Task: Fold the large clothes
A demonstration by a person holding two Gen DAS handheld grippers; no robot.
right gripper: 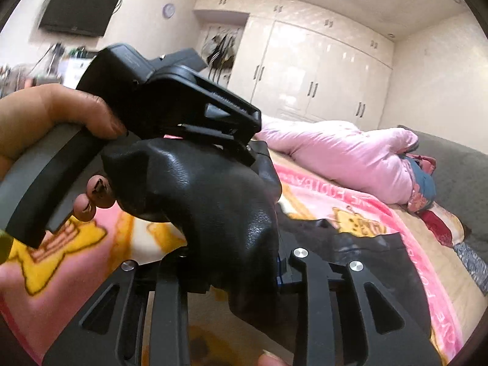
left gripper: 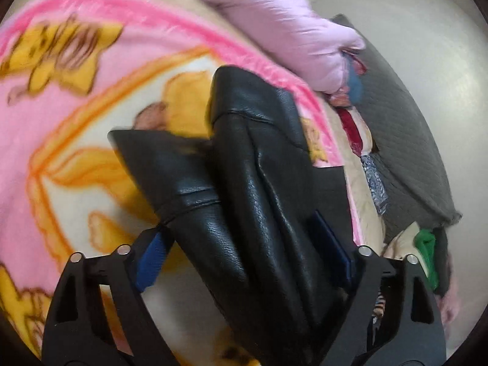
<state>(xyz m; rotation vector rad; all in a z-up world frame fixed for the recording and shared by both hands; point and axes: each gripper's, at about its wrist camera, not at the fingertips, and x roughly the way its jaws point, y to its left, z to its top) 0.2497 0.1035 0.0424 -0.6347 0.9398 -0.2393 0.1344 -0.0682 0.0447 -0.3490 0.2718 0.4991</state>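
Observation:
A black leather garment [left gripper: 244,189] hangs bunched between the jaws of my left gripper [left gripper: 244,244], above a pink and yellow cartoon blanket [left gripper: 61,152] on the bed. The left jaws stand wide with blue pads [left gripper: 151,259] on each side of the leather. In the right wrist view the same black leather [right gripper: 219,207] is bunched in my right gripper [right gripper: 238,262], which is shut on it. The other gripper body [right gripper: 170,100], held by a hand [right gripper: 45,116], is directly in front. More of the garment [right gripper: 366,253] lies on the blanket [right gripper: 350,204].
A pink puffy quilt [right gripper: 344,155] lies at the back of the bed, also in the left wrist view [left gripper: 274,15]. A grey quilted cover [left gripper: 405,140] and small colourful clothes [left gripper: 427,250] sit at the bed's edge. White wardrobes [right gripper: 320,73] and a wall TV [right gripper: 79,9] stand behind.

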